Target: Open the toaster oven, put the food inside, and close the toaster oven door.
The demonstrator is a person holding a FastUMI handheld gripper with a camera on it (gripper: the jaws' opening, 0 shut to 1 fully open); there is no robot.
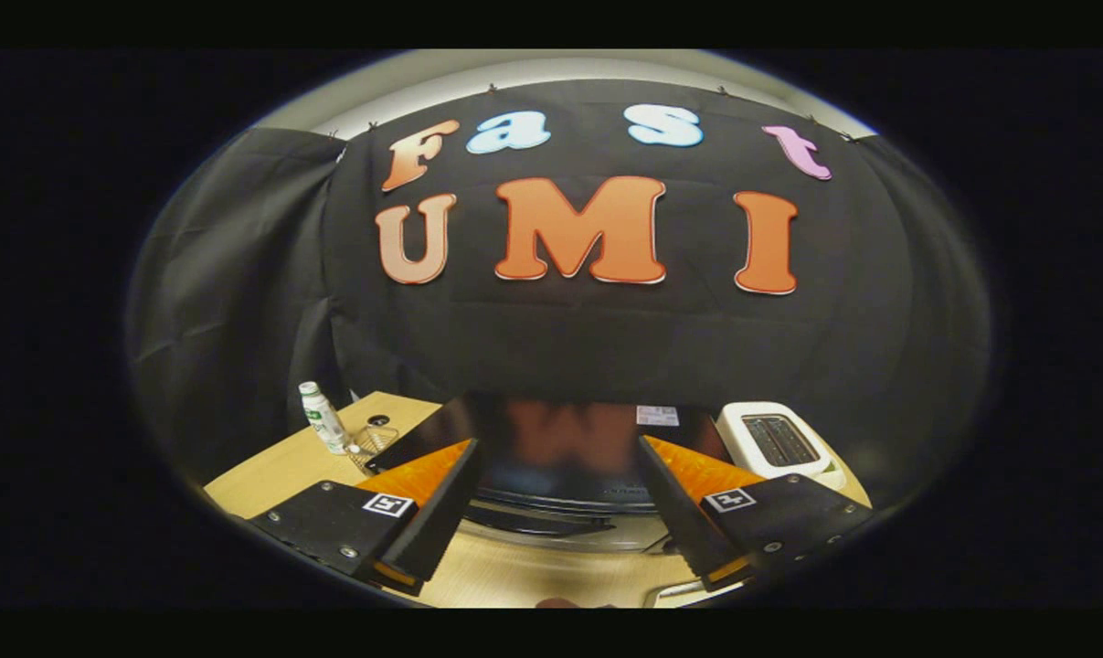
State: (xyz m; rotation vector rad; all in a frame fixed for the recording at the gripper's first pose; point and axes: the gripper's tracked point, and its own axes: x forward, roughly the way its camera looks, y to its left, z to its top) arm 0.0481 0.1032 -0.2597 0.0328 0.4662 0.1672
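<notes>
The toaster oven [560, 457] is a black box with a glossy top, seen from above, standing on a light wooden table [286, 471]. Along its near front edge runs a dark curved handle bar [542, 523]. My gripper [558, 448] hovers above the oven, open, with nothing between its fingers. The wide gap between them frames the oven's top. A small brown thing [560, 603] peeks in on the table just below the fingers; I cannot tell what it is.
A white pop-up toaster [775, 440] stands right of the oven. To the left are a white bottle with a green label [323, 419] and a small wire basket [373, 445]. Black cloth walls close the booth behind and on both sides.
</notes>
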